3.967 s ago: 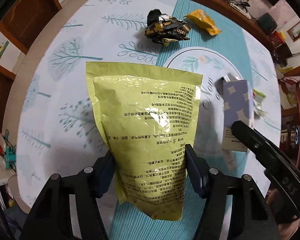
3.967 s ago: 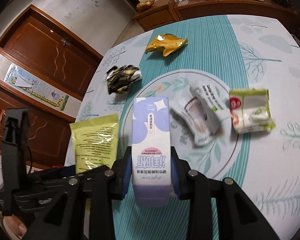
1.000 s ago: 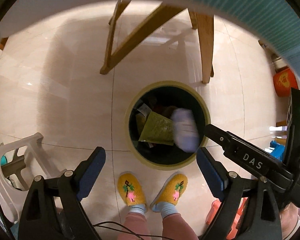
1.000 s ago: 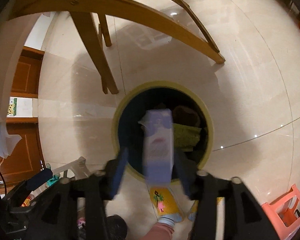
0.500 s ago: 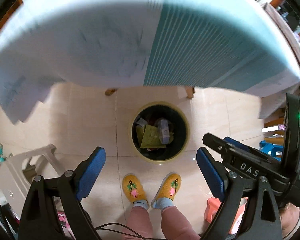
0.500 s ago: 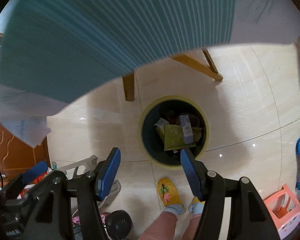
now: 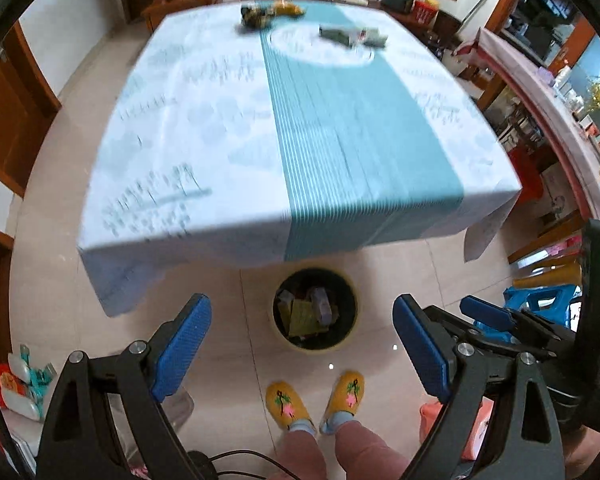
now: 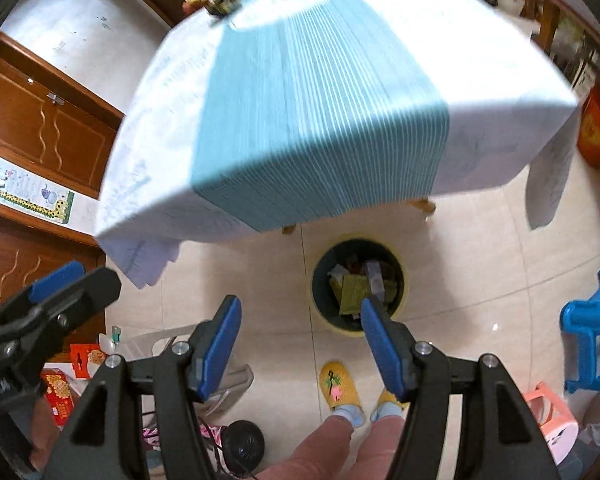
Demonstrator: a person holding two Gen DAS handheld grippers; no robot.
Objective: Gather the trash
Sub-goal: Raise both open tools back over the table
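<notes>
My left gripper (image 7: 302, 338) is open and empty, high above the floor. My right gripper (image 8: 300, 336) is open and empty too. A round trash bin (image 7: 350, 336) stands on the floor by the table's near edge; it also shows in the right wrist view (image 8: 320, 308). Inside lie the green pouch (image 7: 302, 316) and the purple carton (image 7: 322, 306). On the far end of the table sit a black-gold wrapper (image 7: 256, 18), a yellow wrapper (image 7: 288, 9) and more wrappers (image 7: 352, 36), all blurred.
The table (image 7: 300, 140) has a white and teal cloth (image 8: 312, 100). The person's yellow slippers (image 7: 316, 400) stand just before the bin. A blue stool (image 8: 592, 344) and a pink stool (image 8: 552, 412) are on the right. Wooden doors (image 8: 44, 124) are on the left.
Both grippers have risen from above the bin and tilted up, so the table top and its remaining wrappers have come into view. The pouch and carton lie in the bin.
</notes>
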